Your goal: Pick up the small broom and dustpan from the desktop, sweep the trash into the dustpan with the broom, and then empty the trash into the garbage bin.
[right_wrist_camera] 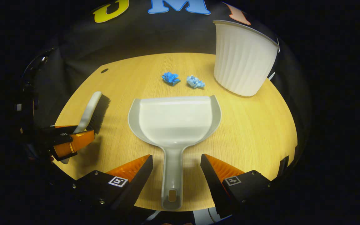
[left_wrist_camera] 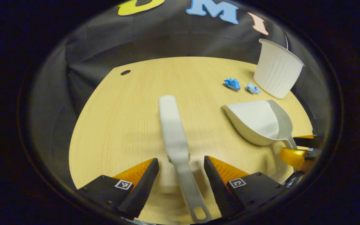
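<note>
1. My left gripper (left_wrist_camera: 181, 165) has its jaws apart, one finger on each side of the small broom (left_wrist_camera: 175, 131) handle, not pressing it
2. The broom lies flat on the desktop (left_wrist_camera: 120, 125), bristles down, its handle end pointing back toward me
3. My right gripper (right_wrist_camera: 177, 165) also has its jaws spread, straddling the dustpan (right_wrist_camera: 175, 120) handle without touching it
4. The dustpan rests on the wood with its open mouth facing two blue paper scraps (right_wrist_camera: 171, 77)
5. The scraps sit just beside the white ribbed garbage bin (right_wrist_camera: 242, 59), which stands upright at the far right of the desk
</note>
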`<state>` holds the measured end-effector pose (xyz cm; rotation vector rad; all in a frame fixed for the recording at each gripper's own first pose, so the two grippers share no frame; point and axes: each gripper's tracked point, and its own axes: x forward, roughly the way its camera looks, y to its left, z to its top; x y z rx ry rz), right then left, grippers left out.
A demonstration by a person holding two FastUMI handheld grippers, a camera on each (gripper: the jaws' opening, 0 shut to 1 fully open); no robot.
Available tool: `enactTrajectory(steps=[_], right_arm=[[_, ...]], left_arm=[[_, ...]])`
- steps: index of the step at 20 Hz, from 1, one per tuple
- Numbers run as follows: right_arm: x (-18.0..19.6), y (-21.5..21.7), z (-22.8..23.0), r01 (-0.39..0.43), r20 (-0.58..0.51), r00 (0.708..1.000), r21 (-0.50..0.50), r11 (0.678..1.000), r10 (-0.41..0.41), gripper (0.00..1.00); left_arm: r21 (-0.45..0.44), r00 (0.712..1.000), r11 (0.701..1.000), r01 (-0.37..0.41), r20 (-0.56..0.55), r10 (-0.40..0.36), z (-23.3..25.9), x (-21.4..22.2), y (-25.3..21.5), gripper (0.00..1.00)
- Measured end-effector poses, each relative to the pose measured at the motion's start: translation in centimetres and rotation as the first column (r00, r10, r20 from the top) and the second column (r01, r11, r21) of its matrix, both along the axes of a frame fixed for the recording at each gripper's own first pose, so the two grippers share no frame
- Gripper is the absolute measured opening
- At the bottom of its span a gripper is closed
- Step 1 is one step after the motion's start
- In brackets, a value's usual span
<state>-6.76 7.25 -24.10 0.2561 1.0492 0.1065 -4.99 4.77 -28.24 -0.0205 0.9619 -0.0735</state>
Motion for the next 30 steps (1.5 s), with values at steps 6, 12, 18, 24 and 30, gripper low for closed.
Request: enactTrajectory(steps=[6,12,18,24,30], right_arm=[[1.5,0.6,-2.2,-0.048,-0.052,0.998,-0.024,0.999,0.047,0.87],[2.0,0.1,-2.9,-0.08,-0.05,0.996,-0.051,0.996,0.077,0.55],[2.0,-0.5,-2.9,-0.131,-0.031,0.991,-0.072,0.989,0.129,0.36],[1.5,-2.7,-3.2,-0.203,-0.032,0.979,-0.061,0.977,0.202,0.36],[2.1,-6.2,-3.6,-0.26,-0.044,0.965,-0.062,0.964,0.257,0.33]], left_arm=[[0.011,0.999,1.0,0.004,-0.049,-0.003,-2.3,1.7,-0.5,0.83],[0.047,0.998,0.998,0.045,-0.049,-0.043,-2.7,3.2,0.0,0.66],[0.094,0.992,0.988,0.121,-0.03,-0.119,-2.9,5.7,-0.4,0.51],[0.132,0.979,0.97,0.202,-0.021,-0.201,-2.9,9.1,-1.5,0.48],[0.127,0.976,0.969,0.211,0.028,-0.216,-2.8,14.0,-3.7,0.51]])
